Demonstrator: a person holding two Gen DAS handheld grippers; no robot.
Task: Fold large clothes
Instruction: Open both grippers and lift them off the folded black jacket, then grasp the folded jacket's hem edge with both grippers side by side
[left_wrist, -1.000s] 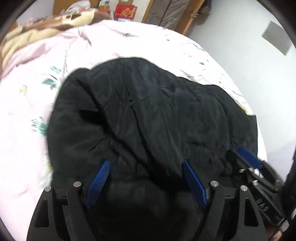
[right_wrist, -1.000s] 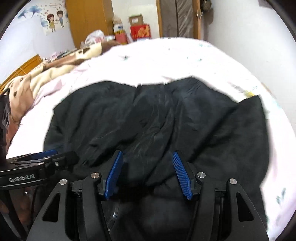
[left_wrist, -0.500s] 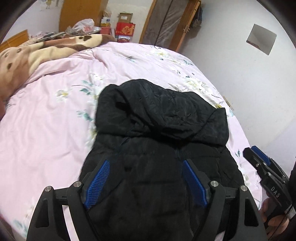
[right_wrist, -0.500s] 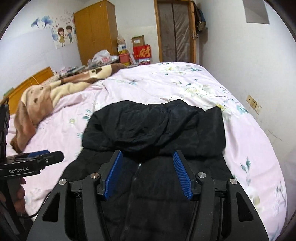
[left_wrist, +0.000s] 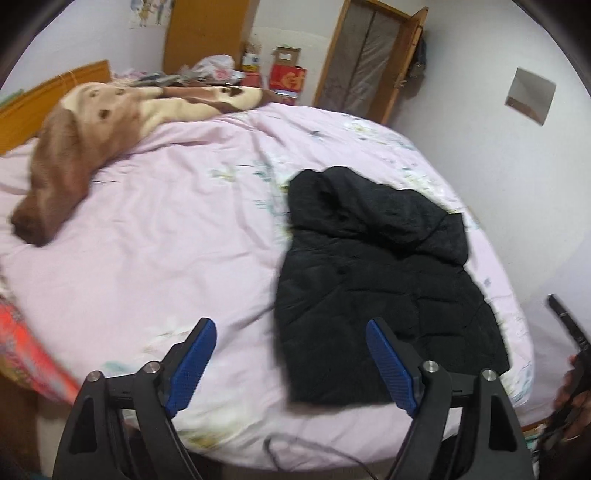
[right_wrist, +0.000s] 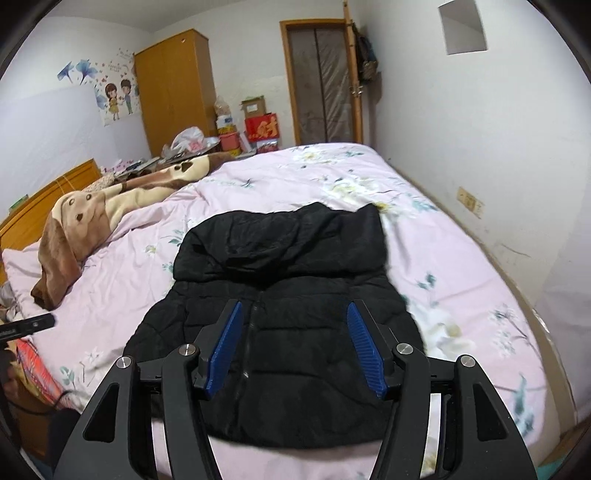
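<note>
Right wrist view: a black jacket (right_wrist: 291, 295) lies folded on the near part of a bed (right_wrist: 443, 258) covered by a pink floral sheet, hood at its far end, zip running down the middle toward the camera. The right tool (right_wrist: 293, 347) hangs above the jacket's near half with its blue pads (right_wrist: 225, 345) apart and widening; nothing is between them and neither pad touches the cloth.

From the left wrist view the jacket (left_wrist: 376, 280) sits right of centre on the bed (left_wrist: 166, 240), its near hem close to the mattress edge. The left tool (left_wrist: 290, 363) is above the near edge of the bed, jaws wide and opening further, empty; its left pad is over bare sheet and its right pad (left_wrist: 389, 363) is over the jacket's near left corner, clear of it.

A brown and cream blanket (right_wrist: 96, 218) is heaped at the far left of the bed, well apart from the jacket. Beyond the bed stand a wardrobe (right_wrist: 173, 88), some boxes (right_wrist: 258, 118) and a door (right_wrist: 321, 81). A wall runs along the bed's right side.
</note>
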